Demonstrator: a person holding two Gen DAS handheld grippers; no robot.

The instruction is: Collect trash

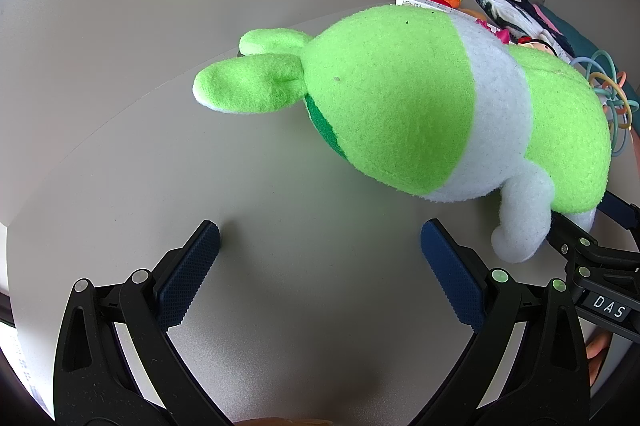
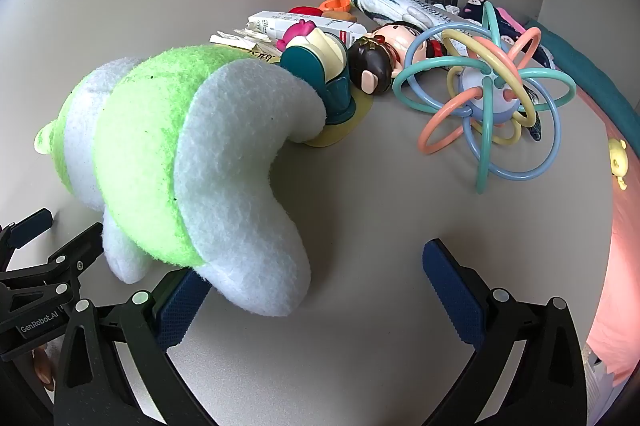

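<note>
Both tongs, left (image 1: 320, 266) and right (image 2: 316, 290), spread wide beside plush rabbit (image 1: 400, 106); ring rattle (image 2: 488, 82) whole, perhaps, only rightward.

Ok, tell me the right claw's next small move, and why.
Probably close the right claw on the green-and-white plush toy. It is open, its left finger sits under the plush's white end, and the toy blocks the clutter behind.
</note>
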